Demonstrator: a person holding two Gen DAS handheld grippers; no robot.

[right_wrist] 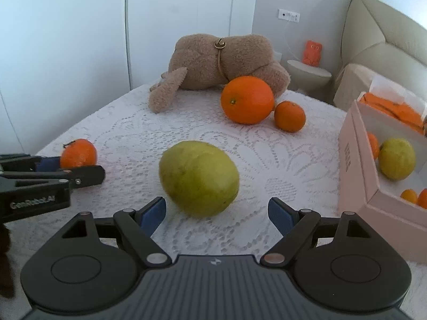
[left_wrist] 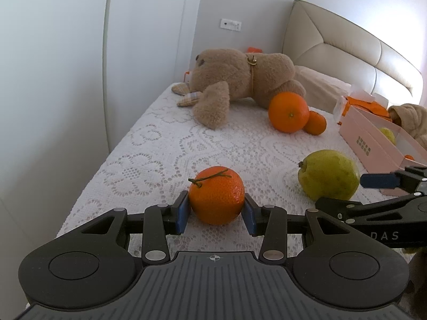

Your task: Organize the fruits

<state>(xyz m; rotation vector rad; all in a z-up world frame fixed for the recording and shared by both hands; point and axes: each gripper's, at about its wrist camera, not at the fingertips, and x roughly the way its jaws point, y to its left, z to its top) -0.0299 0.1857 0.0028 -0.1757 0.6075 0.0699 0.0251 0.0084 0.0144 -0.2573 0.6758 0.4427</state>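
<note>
My left gripper (left_wrist: 216,214) is shut on a stemmed mandarin (left_wrist: 216,194) that rests on the white lace bedspread (left_wrist: 160,144); both blue pads press its sides. The mandarin (right_wrist: 78,153) and the left gripper (right_wrist: 69,169) also show at the left of the right wrist view. My right gripper (right_wrist: 216,214) stands open, with the near end of a green fruit (right_wrist: 198,177) just between its fingertips, untouched. That green fruit (left_wrist: 329,177) and the right gripper (left_wrist: 355,192) appear at the right of the left wrist view. A large orange (right_wrist: 248,100) and a small mandarin (right_wrist: 289,116) lie farther back.
An open pink box (right_wrist: 357,146) at the right holds a second green fruit (right_wrist: 397,158) and small oranges. A brown plush bear (right_wrist: 221,61) lies at the back of the bed. The padded headboard (left_wrist: 347,45) and white wardrobe doors (right_wrist: 80,40) bound the bed.
</note>
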